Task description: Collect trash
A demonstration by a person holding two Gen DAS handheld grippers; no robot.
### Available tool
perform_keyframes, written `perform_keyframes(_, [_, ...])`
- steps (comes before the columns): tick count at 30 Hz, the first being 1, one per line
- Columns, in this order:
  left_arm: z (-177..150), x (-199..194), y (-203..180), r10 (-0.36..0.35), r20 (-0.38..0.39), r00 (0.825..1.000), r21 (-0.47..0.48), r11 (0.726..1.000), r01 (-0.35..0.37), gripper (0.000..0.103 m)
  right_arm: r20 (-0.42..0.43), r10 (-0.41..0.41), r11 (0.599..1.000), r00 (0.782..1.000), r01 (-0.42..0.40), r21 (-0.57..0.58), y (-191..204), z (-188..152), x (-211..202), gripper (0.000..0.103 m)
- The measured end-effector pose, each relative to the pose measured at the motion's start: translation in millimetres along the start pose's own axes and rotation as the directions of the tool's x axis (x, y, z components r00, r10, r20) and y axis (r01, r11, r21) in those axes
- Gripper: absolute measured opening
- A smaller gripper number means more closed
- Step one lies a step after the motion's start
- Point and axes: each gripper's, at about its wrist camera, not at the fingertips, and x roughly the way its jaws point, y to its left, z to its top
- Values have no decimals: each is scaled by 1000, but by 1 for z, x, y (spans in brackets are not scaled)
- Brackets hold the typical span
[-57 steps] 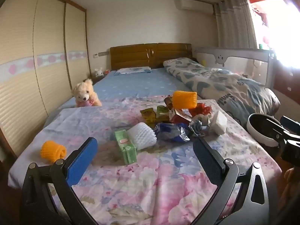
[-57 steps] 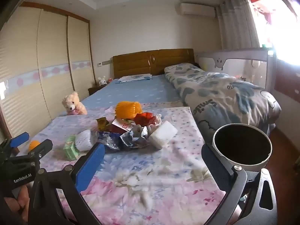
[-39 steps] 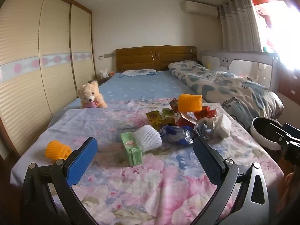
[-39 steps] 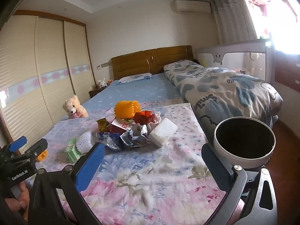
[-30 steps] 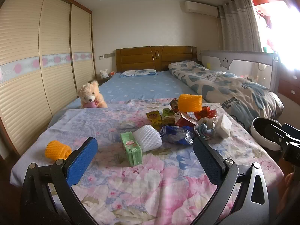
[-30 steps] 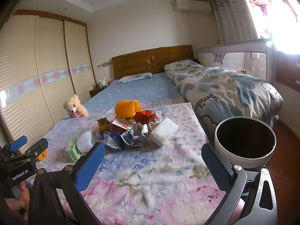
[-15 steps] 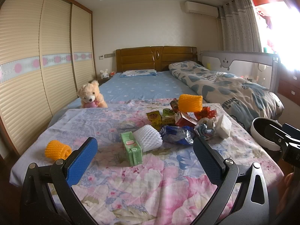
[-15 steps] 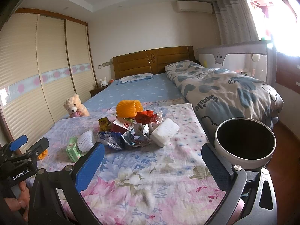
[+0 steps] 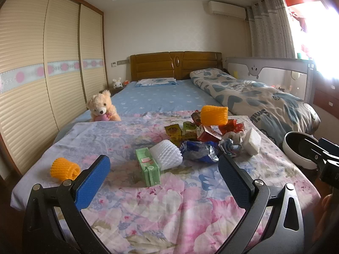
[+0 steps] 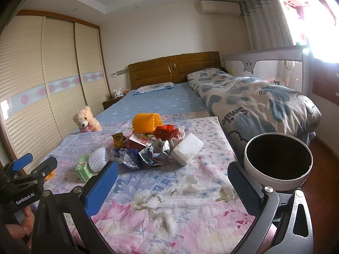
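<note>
Left and right wrist views, foot of a bed. The left gripper [image 9: 163,175] occupied the lower part of its frame with its jaws spread wide and nothing between them, held above the floral sheet [image 9: 173,207] without touching any item. The right gripper [image 10: 172,182] likewise filled the lower part of its frame, jaws spread and empty.

The trash lay in a loose cluster at the centre of both frames. In the left view, a green carton [image 9: 147,166] sat nearest the gripper, touching a white foam net [image 9: 166,153] on its right. Further right lay a crumpled blue wrapper [image 9: 200,153], a crumpled silver wrapper [image 9: 229,144] and a white foam block [image 9: 252,141]. Behind these, a large orange foam net [image 9: 214,115] rested on top of small yellow-green boxes [image 9: 180,132] and a red wrapper [image 9: 232,126]. A small orange foam net [image 9: 64,169] lay well apart at the left edge of the sheet.

A white bin [image 10: 277,162] with a dark interior stood at the right of the right view, just beside the bed's corner; only its rim showed at the right edge of the left view. A teddy bear [image 9: 102,106] sat at upper left of the sheet, and a patterned quilt [image 9: 254,97] lay along the right.
</note>
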Motion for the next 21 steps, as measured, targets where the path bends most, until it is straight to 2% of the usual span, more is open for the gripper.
perform_keyframes(21, [0, 0, 0, 1, 0, 1000, -1, 1000, -1, 103, -3, 15, 1000, 1000, -15, -14, 6, 0, -1, 103])
